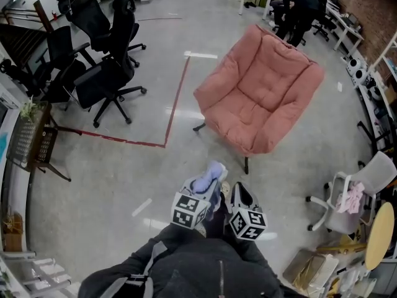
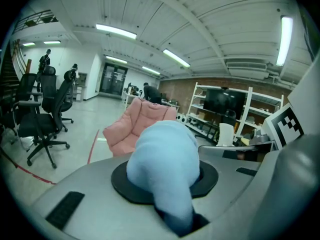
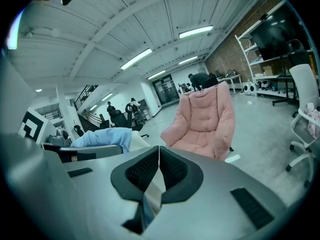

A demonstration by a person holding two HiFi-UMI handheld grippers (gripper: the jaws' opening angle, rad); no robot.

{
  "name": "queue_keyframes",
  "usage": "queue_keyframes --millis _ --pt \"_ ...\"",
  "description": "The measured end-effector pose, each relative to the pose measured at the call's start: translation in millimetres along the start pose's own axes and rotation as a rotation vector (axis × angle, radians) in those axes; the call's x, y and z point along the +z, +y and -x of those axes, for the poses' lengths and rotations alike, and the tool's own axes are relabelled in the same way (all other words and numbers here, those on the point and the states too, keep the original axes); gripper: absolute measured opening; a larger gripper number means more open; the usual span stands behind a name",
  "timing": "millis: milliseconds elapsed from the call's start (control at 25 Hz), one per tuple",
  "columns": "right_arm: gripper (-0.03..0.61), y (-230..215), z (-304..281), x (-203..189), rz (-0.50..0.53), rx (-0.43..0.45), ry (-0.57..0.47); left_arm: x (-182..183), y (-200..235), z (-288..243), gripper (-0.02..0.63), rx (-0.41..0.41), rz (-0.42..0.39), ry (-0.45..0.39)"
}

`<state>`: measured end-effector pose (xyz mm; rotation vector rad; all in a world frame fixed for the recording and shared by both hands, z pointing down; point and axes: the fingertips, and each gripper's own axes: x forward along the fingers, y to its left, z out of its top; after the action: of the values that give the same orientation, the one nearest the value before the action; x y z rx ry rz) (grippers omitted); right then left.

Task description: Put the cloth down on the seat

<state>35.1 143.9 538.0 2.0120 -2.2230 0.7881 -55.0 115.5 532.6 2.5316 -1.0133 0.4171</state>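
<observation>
A pink cushioned chair (image 1: pixel 260 92) stands on the grey floor ahead of me, its seat bare. A bunched light-blue cloth (image 1: pixel 209 177) sticks out of my left gripper (image 1: pixel 211 190), which is shut on it a short way before the chair's front legs. In the left gripper view the cloth (image 2: pixel 162 159) bulges over the pads and hides most of the chair (image 2: pixel 132 126). My right gripper (image 1: pixel 237 192) is close beside the left. Its ribbed pads (image 3: pixel 172 166) meet at the tip with nothing between them, and it points at the chair (image 3: pixel 205 119). The cloth (image 3: pixel 102 138) shows at its left.
Several black office chairs (image 1: pixel 105 73) stand at the left, beyond a red tape line (image 1: pixel 177 98) on the floor. A white swivel chair (image 1: pixel 356 191) with a pink rag is at the right. A wooden stand (image 1: pixel 34 141) is at the far left. A person (image 1: pixel 298 5) bends at desks far back.
</observation>
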Motion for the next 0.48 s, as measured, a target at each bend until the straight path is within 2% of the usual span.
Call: queue_keyframes --millis 480 --pt "0.012 -40.5 -63.1 55.7 -0.008 0.018 -0.011 43.8 13.6 -75.0 0.107 -0.001 0.0 0.01"
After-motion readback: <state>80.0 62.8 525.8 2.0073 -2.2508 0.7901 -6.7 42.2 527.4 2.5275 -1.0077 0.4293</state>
